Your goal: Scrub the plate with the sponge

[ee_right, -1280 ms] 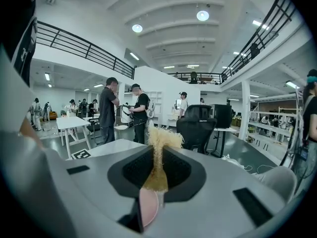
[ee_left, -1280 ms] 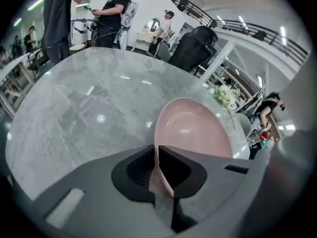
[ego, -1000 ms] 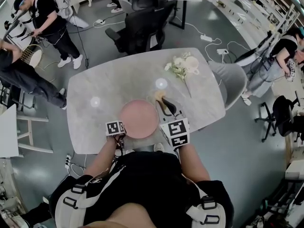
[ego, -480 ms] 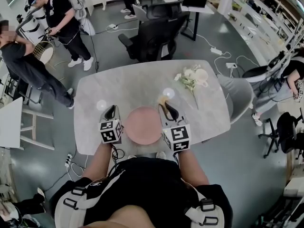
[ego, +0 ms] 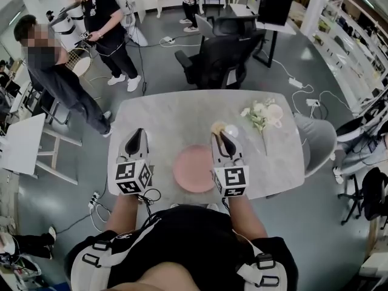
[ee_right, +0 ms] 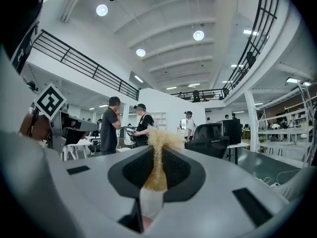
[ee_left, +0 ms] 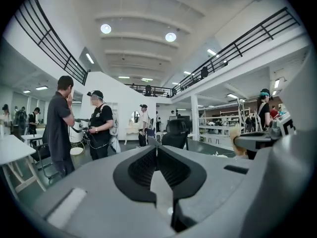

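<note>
A round pink plate (ego: 194, 168) lies on the pale marble table (ego: 176, 114) in front of me. My right gripper (ego: 222, 136) is held up above the plate's right rim, shut on a yellow sponge (ego: 217, 128). In the right gripper view the sponge (ee_right: 159, 138) sticks out between the jaws of that gripper (ee_right: 158, 152). My left gripper (ego: 138, 133) hangs raised to the left of the plate, near the table's left edge. In its own view the left gripper (ee_left: 157, 148) has its jaws together with nothing between them. Neither gripper touches the plate.
A bunch of white flowers (ego: 262, 114) lies at the table's back right. A black office chair (ego: 221, 56) stands behind the table. Two people (ego: 91, 41) stand at the back left, and a white side table (ego: 21, 144) is at the left.
Both grippers have lifted off the plate. The left one moved left, away from the plate's edge. The right one rose with the sponge still in it.
</note>
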Action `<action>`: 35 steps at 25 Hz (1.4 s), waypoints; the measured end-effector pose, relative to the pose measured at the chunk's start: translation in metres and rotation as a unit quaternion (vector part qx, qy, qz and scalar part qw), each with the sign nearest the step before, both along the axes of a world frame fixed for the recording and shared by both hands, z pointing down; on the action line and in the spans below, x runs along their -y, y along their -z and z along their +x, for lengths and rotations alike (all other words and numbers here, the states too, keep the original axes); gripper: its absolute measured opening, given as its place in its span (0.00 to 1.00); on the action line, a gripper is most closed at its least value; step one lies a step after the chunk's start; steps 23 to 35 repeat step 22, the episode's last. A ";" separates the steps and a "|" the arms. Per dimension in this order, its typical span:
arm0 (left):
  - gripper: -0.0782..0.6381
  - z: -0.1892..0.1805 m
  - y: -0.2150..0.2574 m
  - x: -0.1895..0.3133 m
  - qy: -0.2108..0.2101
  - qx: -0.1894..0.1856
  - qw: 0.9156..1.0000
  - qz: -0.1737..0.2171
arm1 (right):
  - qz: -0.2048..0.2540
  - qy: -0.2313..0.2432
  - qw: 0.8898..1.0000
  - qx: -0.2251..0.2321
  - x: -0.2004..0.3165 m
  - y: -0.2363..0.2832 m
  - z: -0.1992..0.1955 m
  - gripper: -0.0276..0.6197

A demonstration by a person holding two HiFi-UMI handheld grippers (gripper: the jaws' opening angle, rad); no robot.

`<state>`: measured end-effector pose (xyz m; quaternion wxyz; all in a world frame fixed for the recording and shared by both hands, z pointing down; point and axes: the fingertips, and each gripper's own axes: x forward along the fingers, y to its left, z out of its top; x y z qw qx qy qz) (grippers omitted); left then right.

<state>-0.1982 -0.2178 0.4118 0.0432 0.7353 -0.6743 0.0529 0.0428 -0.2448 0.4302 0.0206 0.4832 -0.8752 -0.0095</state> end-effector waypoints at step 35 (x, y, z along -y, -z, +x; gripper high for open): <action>0.12 -0.002 -0.013 -0.011 -0.006 0.026 0.999 -0.029 | -0.011 0.003 1.000 0.012 0.006 0.002 -0.014 0.12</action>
